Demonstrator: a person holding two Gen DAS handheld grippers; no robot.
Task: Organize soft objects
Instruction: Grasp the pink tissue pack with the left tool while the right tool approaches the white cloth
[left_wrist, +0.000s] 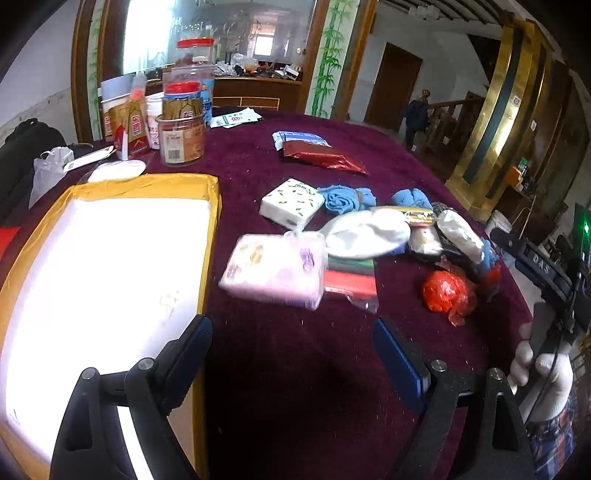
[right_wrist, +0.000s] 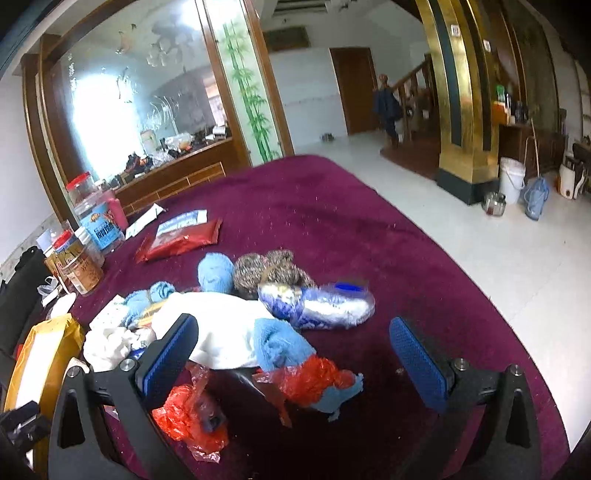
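Both your grippers are spread, holding nothing: left gripper (left_wrist: 291, 354) over bare cloth, right gripper (right_wrist: 295, 354) over the red plastic bag (right_wrist: 314, 380). Pink tissue pack (left_wrist: 275, 269) just ahead of left looks light, squashy, film slippery; pinch across its short sides. Yellow box (left_wrist: 212, 229) wall sits close left, clear cloth near you

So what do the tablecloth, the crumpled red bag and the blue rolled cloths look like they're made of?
The tablecloth looks like maroon velvet or plush: matte, lint-flecked nap. The crumpled red bag seems to be thin plastic film, glossy, translucent and sharply creased. The blue rolled cloths look like terry or microfibre, with a fuzzy, dull surface. Both open grippers, left and right, hold nothing.
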